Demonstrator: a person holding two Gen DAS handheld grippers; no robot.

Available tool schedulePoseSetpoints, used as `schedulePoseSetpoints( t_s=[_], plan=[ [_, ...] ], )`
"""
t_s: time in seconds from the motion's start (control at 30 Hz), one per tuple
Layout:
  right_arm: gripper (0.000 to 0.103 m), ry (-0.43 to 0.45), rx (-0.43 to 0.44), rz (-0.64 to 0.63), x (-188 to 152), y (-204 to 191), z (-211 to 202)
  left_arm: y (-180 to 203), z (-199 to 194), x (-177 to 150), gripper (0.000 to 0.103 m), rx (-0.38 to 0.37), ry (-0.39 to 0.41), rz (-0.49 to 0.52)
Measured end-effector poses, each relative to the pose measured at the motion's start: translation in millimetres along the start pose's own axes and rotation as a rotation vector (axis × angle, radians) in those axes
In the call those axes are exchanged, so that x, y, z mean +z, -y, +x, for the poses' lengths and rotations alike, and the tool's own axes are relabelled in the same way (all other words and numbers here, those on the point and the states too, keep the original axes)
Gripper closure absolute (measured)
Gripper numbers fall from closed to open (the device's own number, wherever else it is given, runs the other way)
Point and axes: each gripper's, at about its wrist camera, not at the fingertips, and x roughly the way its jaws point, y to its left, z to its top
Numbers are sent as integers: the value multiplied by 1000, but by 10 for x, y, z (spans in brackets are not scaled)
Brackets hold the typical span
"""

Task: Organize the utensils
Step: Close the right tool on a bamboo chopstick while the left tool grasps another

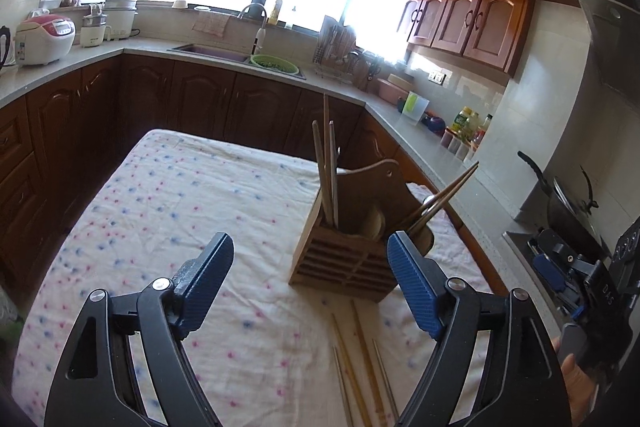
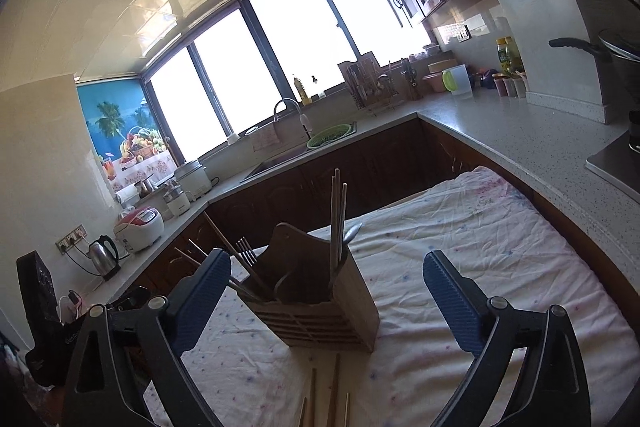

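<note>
A wooden utensil holder (image 1: 348,251) (image 2: 316,311) stands on the cloth-covered table (image 1: 180,227) (image 2: 500,227). Upright chopsticks (image 1: 326,175) (image 2: 338,223) and leaning chopsticks (image 1: 444,197) (image 2: 236,255) stick out of it, with a fork (image 2: 246,251) and a spoon (image 2: 352,231). Several loose chopsticks (image 1: 360,359) (image 2: 324,395) lie on the cloth in front of it. My left gripper (image 1: 310,253) is open and empty, just before the holder. My right gripper (image 2: 326,269) is open and empty, its fingers on either side of the holder; it also shows in the left wrist view (image 1: 560,275).
A kitchen counter (image 1: 436,151) (image 2: 520,139) wraps around the table, with a sink (image 1: 208,51), a green colander (image 1: 274,63) (image 2: 330,135), a dish rack (image 1: 340,55), rice cookers (image 1: 44,39), a kettle (image 2: 104,255), bottles (image 1: 468,127) and a stove with a pan (image 1: 568,203).
</note>
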Motion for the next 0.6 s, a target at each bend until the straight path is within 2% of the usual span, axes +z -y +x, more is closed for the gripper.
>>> schedulePoseSetpoints(
  t_s=[0.37, 0.6],
  plan=[
    [5, -123, -59, 60, -590, 251, -210, -107, 0, -579, 22, 32, -127, -22],
    [5, -174, -84, 87, -818, 337, -268, -129, 91, -845, 22, 40, -206, -30]
  ],
)
